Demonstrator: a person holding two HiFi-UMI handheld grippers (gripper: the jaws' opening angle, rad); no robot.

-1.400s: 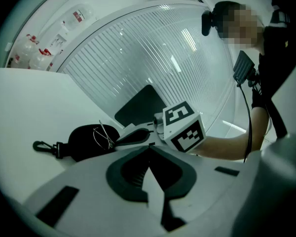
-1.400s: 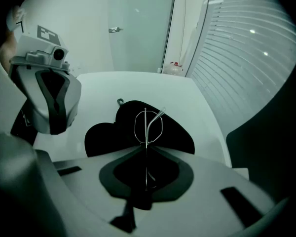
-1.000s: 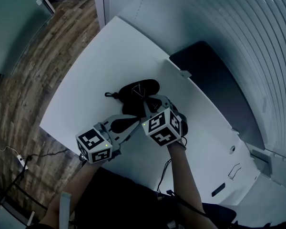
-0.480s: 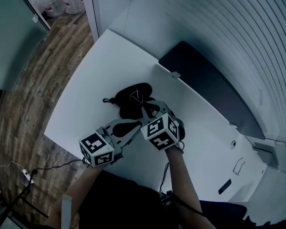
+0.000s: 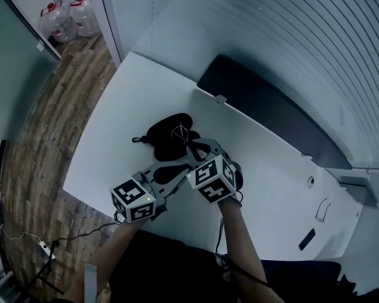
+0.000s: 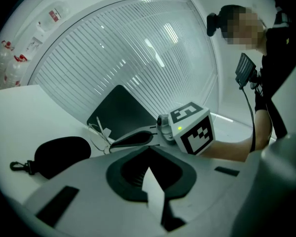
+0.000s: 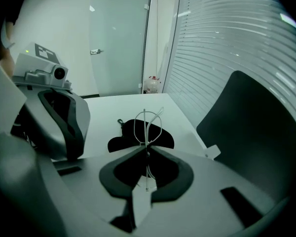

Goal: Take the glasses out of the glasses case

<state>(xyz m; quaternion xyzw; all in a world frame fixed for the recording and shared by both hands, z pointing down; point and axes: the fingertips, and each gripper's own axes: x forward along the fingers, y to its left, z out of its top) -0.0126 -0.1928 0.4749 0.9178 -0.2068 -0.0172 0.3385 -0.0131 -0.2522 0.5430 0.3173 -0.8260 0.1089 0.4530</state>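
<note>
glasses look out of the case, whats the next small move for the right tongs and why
Probably carry the glasses sideways and set them on bare table beside the case. The right tongs are shut on their thin frame, and they seem held clear of the case.

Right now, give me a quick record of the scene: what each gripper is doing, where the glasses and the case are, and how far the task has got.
left gripper: jaws together, nothing between them
right gripper: jaws closed on the glasses
glasses: thin wire frame, held at the jaw tips, apart from the case
case: black, lying on the white table, clip at one end
task: glasses appear out of the case, not yet set down
</note>
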